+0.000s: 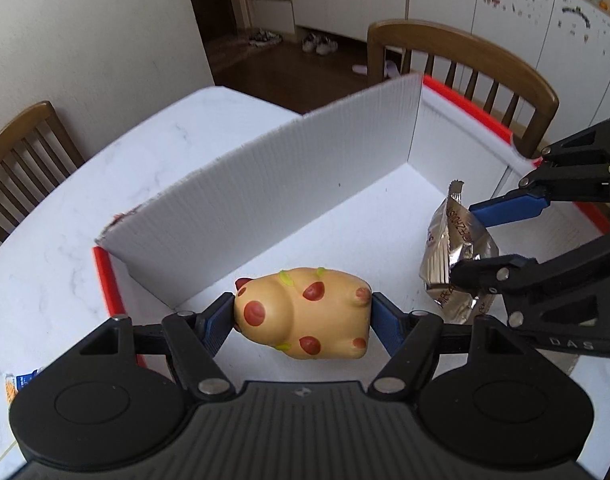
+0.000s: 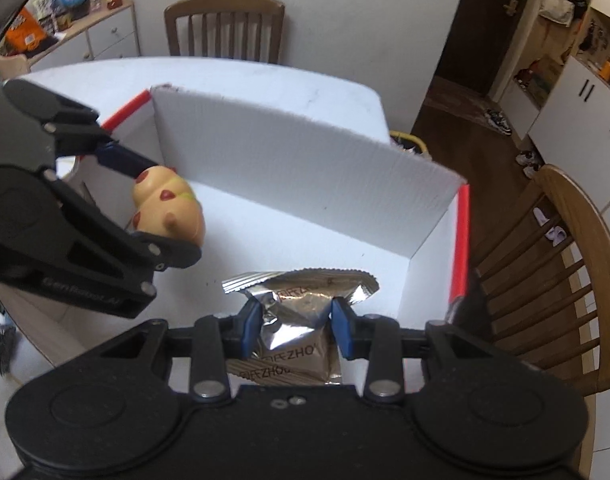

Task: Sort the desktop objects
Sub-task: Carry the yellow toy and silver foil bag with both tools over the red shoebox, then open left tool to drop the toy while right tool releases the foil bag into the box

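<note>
My left gripper (image 1: 303,316) is shut on a yellow squishy toy with red spots (image 1: 305,312) and holds it over the near end of a white box with red edges (image 1: 265,184). My right gripper (image 2: 297,326) is shut on a silver foil snack packet (image 2: 301,320) over the same box (image 2: 305,168). In the left wrist view the right gripper (image 1: 471,240) and the packet (image 1: 449,256) are at the right. In the right wrist view the left gripper (image 2: 165,208) and the toy (image 2: 169,208) are at the left.
The box stands on a white marble table (image 1: 65,220). Wooden chairs stand behind it (image 1: 465,64), at the left (image 1: 21,160) and at the right (image 2: 553,280). A small orange and blue packet (image 1: 17,384) lies on the table near the left edge.
</note>
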`<state>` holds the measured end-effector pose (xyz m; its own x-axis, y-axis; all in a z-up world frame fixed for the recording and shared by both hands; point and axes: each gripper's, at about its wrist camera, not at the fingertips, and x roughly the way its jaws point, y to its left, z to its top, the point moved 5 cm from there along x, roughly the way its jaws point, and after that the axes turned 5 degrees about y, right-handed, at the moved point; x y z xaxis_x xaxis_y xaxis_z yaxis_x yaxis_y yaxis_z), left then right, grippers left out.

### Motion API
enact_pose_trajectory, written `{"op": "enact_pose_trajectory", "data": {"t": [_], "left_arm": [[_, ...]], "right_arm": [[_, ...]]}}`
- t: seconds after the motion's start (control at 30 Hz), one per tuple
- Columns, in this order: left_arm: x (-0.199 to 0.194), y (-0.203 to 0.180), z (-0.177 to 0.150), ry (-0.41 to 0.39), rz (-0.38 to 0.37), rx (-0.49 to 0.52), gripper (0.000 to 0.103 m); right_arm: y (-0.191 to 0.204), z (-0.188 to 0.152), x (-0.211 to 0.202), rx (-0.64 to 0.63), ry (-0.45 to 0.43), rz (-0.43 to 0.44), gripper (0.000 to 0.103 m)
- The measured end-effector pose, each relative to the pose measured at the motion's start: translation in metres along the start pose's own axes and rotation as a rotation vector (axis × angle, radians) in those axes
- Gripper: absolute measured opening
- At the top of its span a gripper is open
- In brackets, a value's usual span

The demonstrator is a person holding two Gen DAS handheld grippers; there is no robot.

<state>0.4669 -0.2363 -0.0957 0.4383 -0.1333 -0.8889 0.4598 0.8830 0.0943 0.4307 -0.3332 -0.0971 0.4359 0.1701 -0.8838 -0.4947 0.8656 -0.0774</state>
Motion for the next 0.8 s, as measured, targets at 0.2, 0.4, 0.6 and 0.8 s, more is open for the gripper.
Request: {"op": "enact_pose_trajectory", "data": {"t": [0.2, 0.4, 0.6, 0.8], "left_arm": [[0.016, -0.004, 0.002, 0.057, -0.009, 0.017, 0.073], [0.028, -0.008, 0.001, 0.116, -0.026, 0.033, 0.073], [0.037, -0.010, 0.000, 0.151, -0.039, 0.043, 0.073], [0.040, -0.012, -0.001, 0.177, -0.042, 0.057, 0.073]], "right_arm": [[0.001, -0.004, 0.015, -0.026, 0.070, 0.022, 0.037], [0.004, -0.004, 0.017, -0.061, 0.076, 0.034, 0.032], [0.003, -0.006, 0.017, -0.066, 0.072, 0.041, 0.033], [0.002, -0.009, 0.016, -0.060, 0.061, 0.043, 0.038]]}}
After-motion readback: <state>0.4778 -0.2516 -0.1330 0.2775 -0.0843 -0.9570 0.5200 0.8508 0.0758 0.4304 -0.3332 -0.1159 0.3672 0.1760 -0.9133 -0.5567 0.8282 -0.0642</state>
